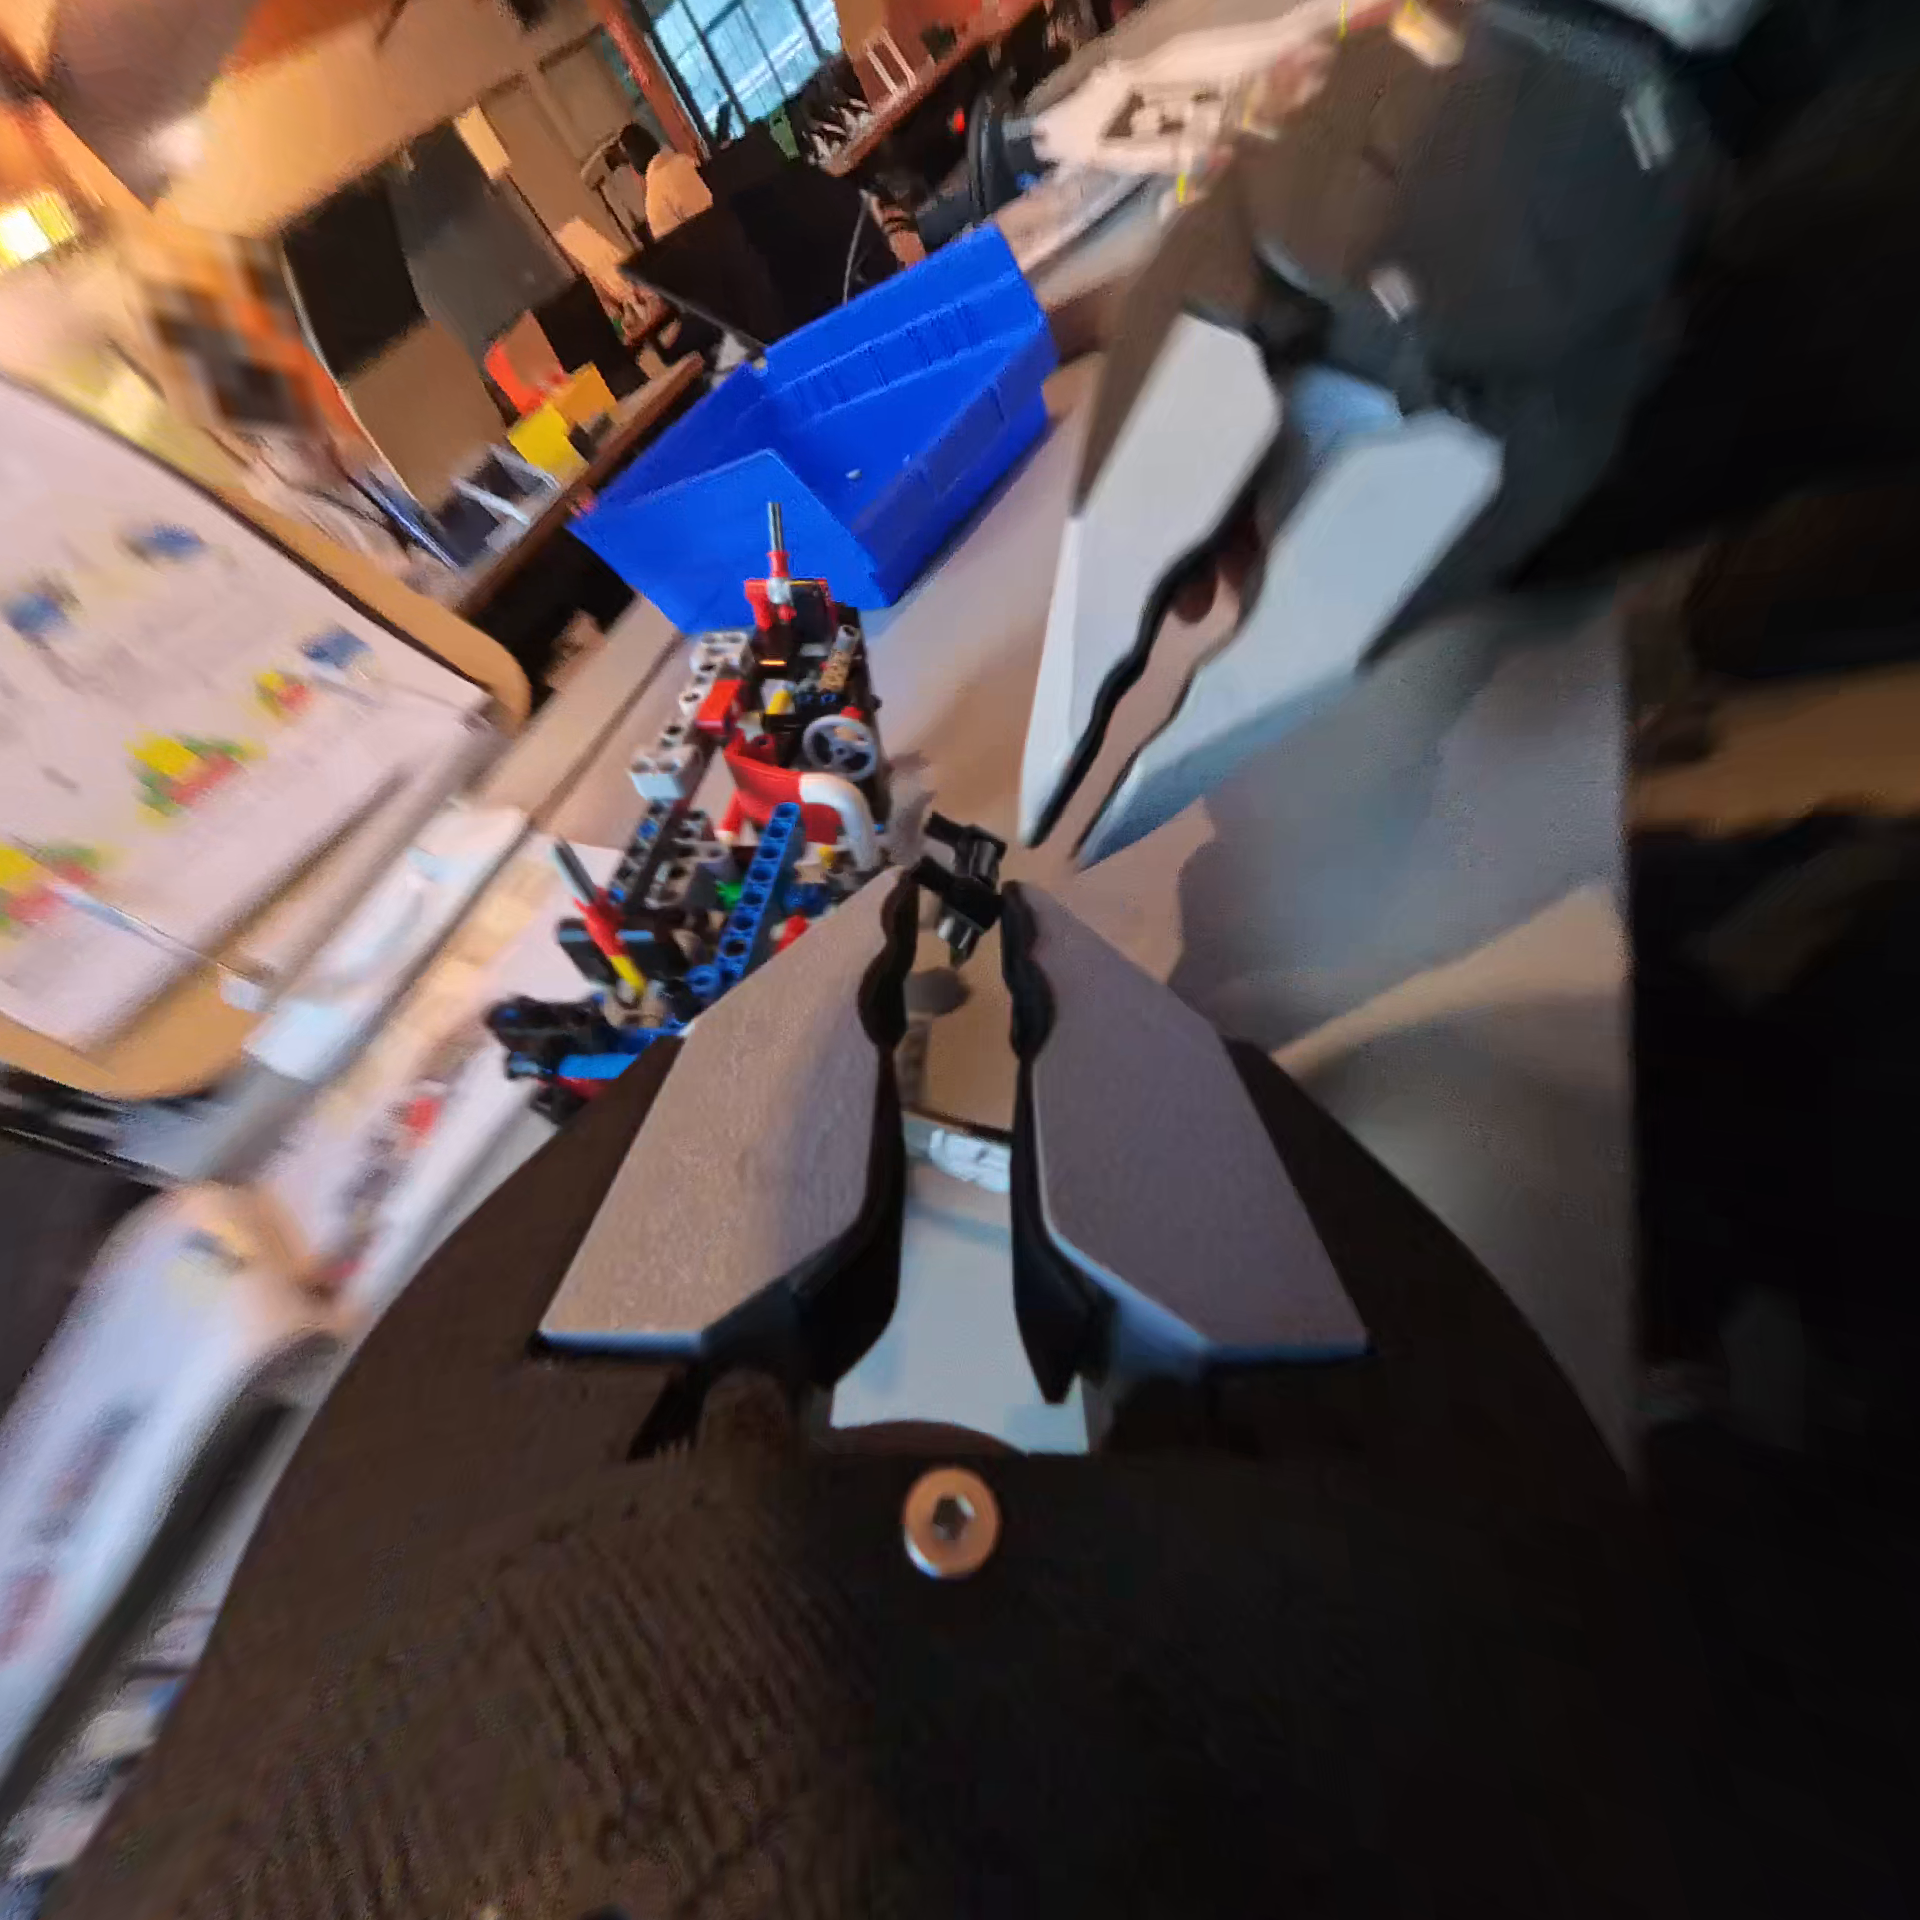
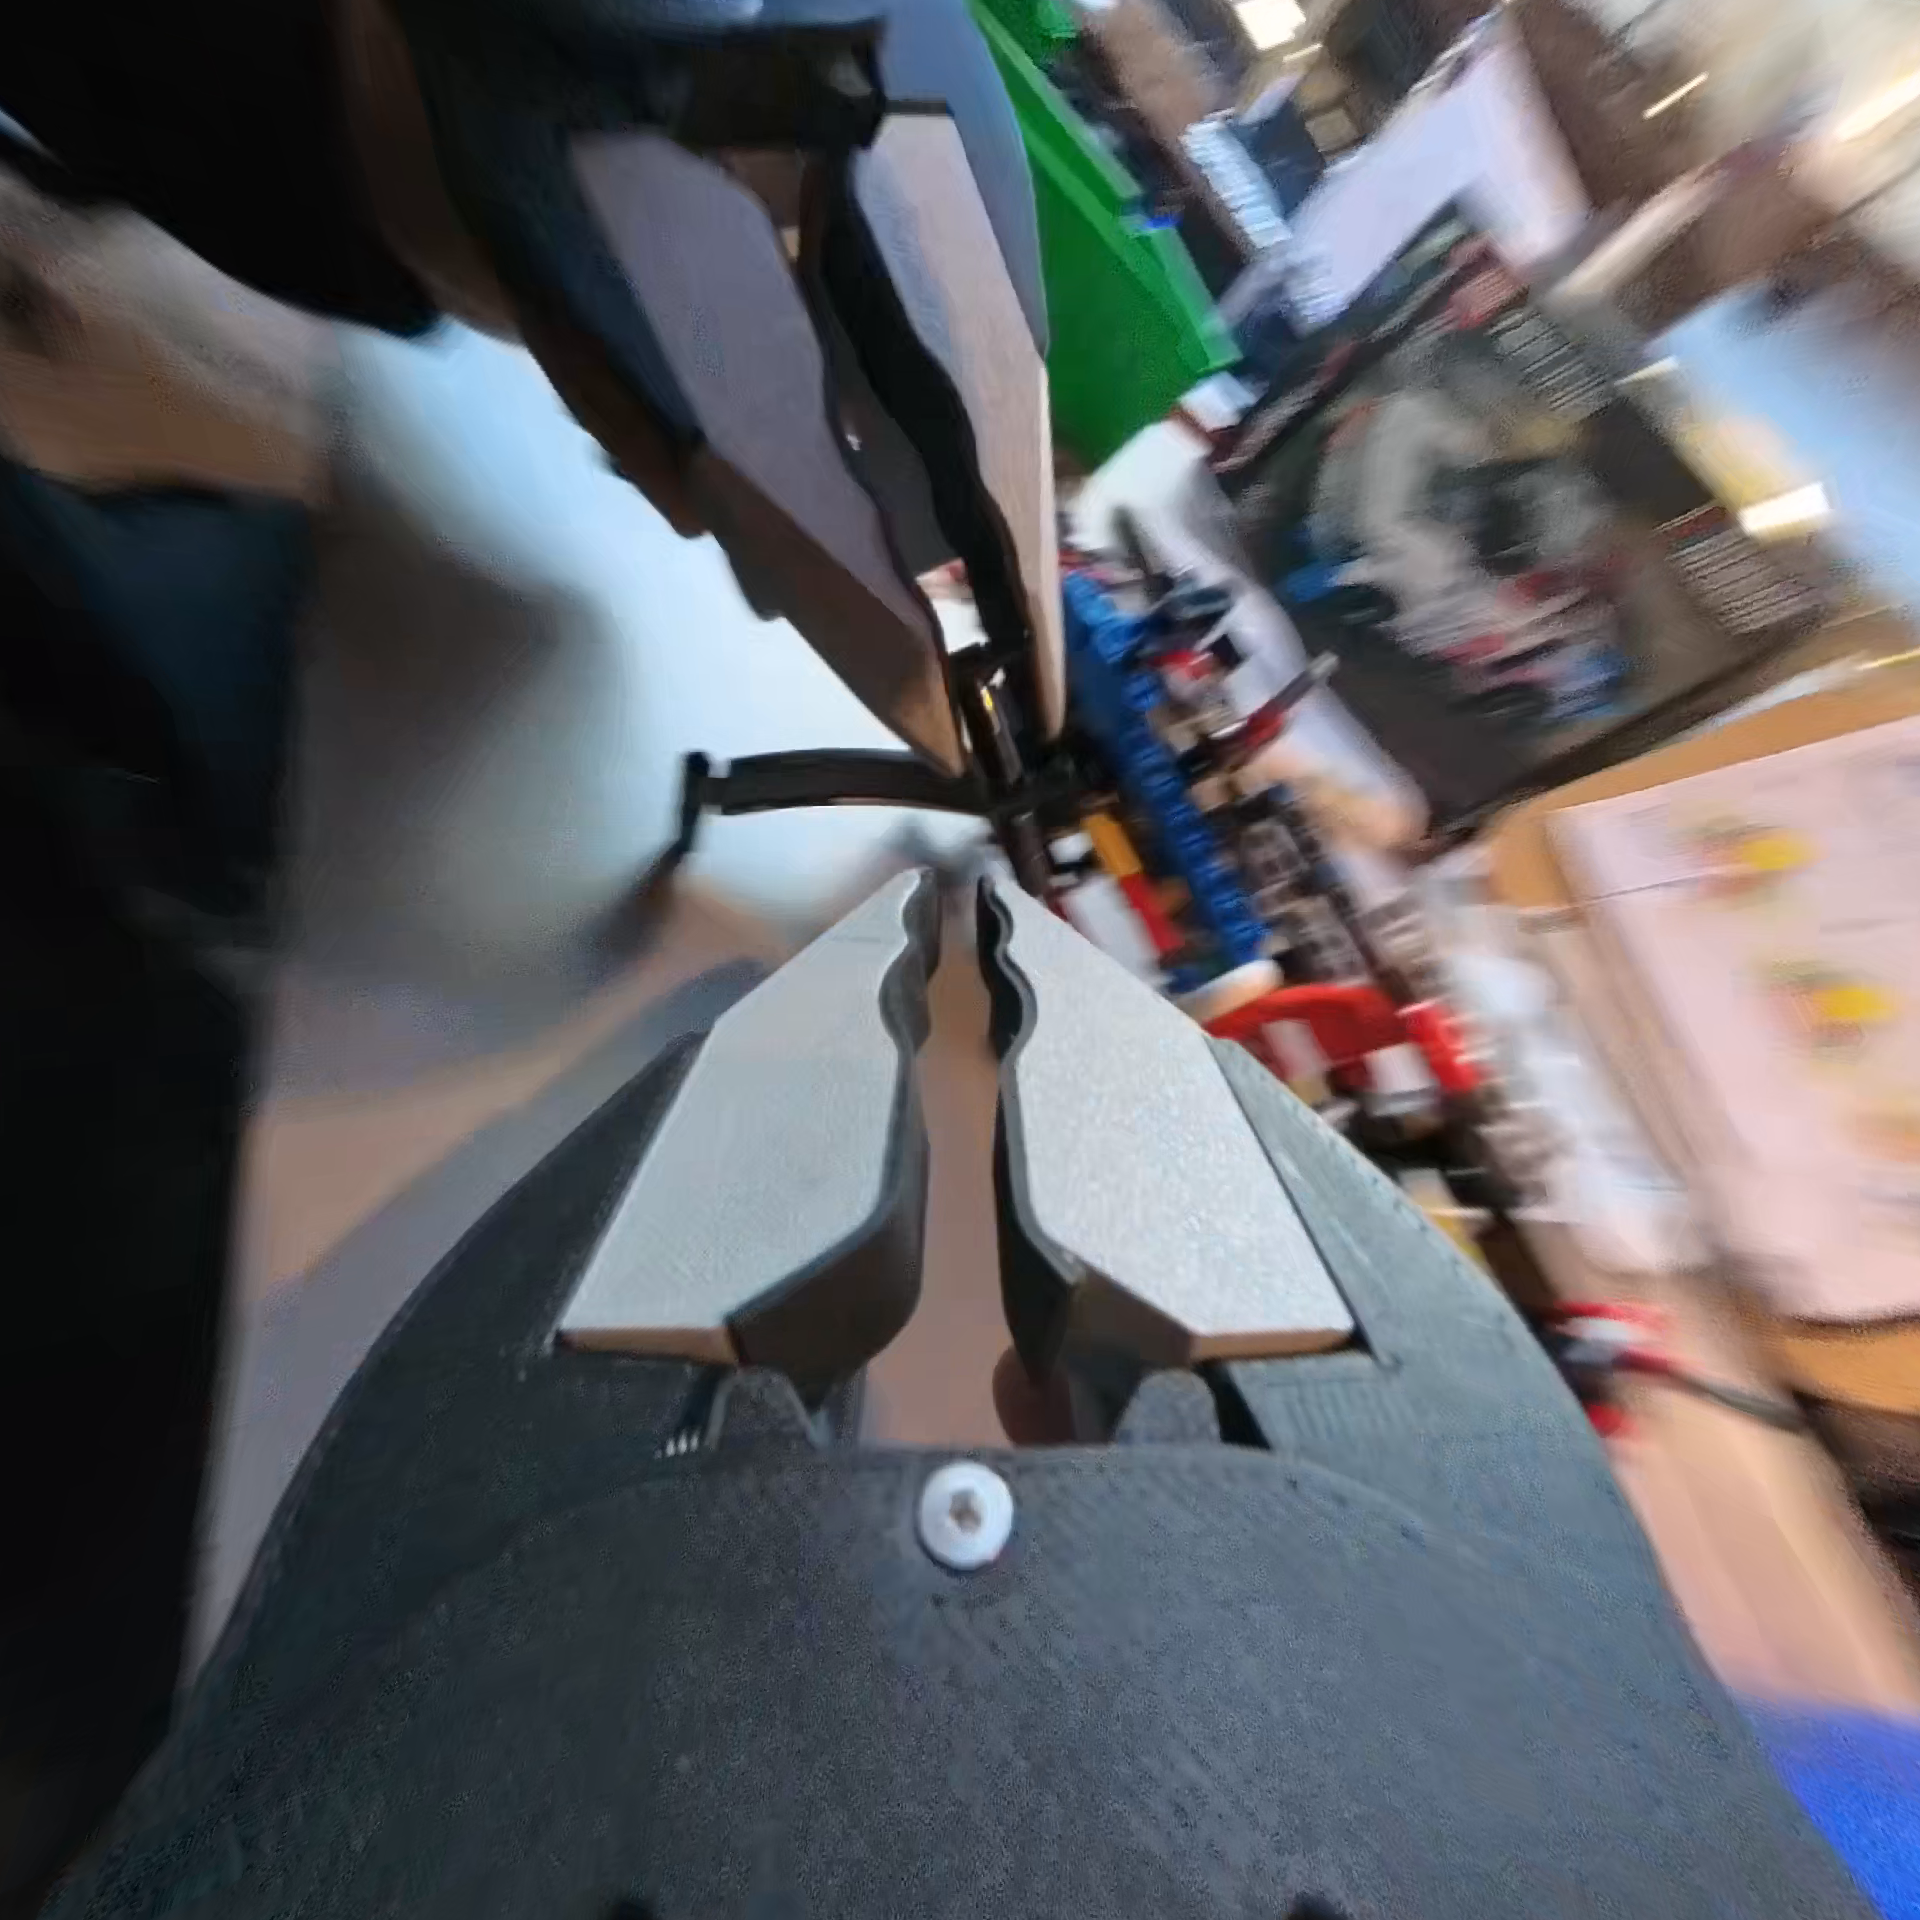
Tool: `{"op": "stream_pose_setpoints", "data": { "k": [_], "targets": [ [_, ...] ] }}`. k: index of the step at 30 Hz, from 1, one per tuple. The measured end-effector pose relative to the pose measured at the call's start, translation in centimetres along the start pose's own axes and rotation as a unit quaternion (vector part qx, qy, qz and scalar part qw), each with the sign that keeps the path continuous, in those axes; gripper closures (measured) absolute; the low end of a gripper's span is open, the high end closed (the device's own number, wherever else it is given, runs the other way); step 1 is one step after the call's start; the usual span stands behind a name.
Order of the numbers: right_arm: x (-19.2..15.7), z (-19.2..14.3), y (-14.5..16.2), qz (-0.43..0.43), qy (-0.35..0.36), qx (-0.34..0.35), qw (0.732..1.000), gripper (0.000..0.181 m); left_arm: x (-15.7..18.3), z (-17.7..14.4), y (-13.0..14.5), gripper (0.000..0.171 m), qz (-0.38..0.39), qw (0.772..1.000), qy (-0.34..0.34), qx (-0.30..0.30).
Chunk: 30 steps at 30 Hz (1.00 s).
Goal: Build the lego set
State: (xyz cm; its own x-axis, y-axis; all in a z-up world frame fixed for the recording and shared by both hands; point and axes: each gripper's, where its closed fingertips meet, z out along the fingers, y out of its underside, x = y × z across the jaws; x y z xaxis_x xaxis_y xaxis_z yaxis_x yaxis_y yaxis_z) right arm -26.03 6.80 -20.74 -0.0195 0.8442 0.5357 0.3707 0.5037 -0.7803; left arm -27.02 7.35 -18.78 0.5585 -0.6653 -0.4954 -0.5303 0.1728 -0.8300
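The left hand-held gripper point(image 1: 958, 894) is pinching a small black connector piece point(image 1: 961, 883) at its fingertips; the jaws are standing narrowly apart, closed only as far as the part allows. In the right wrist view this piece appears joined to a long black curved element point(image 2: 821, 781) extending away to the side, though blur makes the joint uncertain.

The right hand-held gripper point(image 2: 951, 894) is holding nothing visible; its jaws are almost together, with a thin gap showing between them. Its tips are hovering just beside the left hand-held gripper's tips.

The partly built lego model point(image 1: 764, 821) is lying just ahead of and to the left of the left hand-held gripper, apart from the held piece.

Probable faults from this position:
- The small piece is gripped at the extreme tips only; side load during insertion is likely to twist it out.
- Both sets of tips are working close together; collision is possible.
- Pressing on the unrestrained model may slide it along the worktop.

The grey worktop point(image 1: 1351, 831) is carrying a blue bin point(image 1: 883, 436) beyond the model and an instruction sheet point(image 1: 187, 727) farther left. A cluttered workshop is lying behind, blurred.
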Motion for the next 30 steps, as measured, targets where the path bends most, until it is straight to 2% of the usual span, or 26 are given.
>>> {"op": "stream_pose_setpoints", "data": {
  "k": [1, 3, 5, 6, 8, 11, 13, 16, 20, 30],
  "targets": [
    [-0.4, -0.3, 0.1, 0.082, -0.057, 0.012, 0.995, 0.175, 0.0, 0.1, 0.3, 0.158, 0.060, 0.998, -0.013, -0.008],
    [-0.1, -0.7, -0.5, 0.242, -0.149, 0.046, 0.958, 0.168, 0.7, 0.1, 0.3, 0.158, 0.167, 0.986, -0.024, 0.004],
    [0.7, -1.0, -1.7, 0.338, -0.210, 0.093, 0.913, 0.168, 1.3, 0.1, 0.1, 0.159, 0.244, 0.968, -0.041, 0.025],
    [1.1, -1.1, -2.0, 0.358, -0.224, 0.108, 0.900, 0.163, 1.6, 0.0, 0.1, 0.158, 0.269, 0.962, -0.045, 0.034],
    [1.1, -1.2, -2.3, 0.352, -0.234, 0.116, 0.899, 0.171, 1.5, 0.0, 0.2, 0.158, 0.262, 0.963, -0.053, 0.041],
    [0.8, -0.2, -1.0, 0.282, -0.194, 0.077, 0.936, 0.162, 1.1, 0.0, 0.6, 0.158, 0.255, 0.964, -0.054, 0.047],
    [0.2, 0.1, -0.8, 0.249, -0.198, 0.067, 0.946, 0.168, 1.4, 0.0, 0.7, 0.158, 0.255, 0.964, -0.046, 0.051],
    [-0.4, 0.1, -1.3, 0.247, -0.224, 0.079, 0.940, 0.167, 2.1, 0.2, 0.9, 0.158, 0.245, 0.967, -0.022, 0.063],
    [-0.2, -0.3, -1.2, 0.236, -0.241, 0.088, 0.937, 0.179, 2.0, 0.1, 1.0, 0.158, 0.236, 0.969, -0.021, 0.066],
    [-0.8, 0.0, -0.9, 0.176, -0.279, 0.073, 0.941, 0.181, 2.6, 1.3, 0.7, 0.159, 0.242, 0.968, -0.003, 0.071]
  ]
}}
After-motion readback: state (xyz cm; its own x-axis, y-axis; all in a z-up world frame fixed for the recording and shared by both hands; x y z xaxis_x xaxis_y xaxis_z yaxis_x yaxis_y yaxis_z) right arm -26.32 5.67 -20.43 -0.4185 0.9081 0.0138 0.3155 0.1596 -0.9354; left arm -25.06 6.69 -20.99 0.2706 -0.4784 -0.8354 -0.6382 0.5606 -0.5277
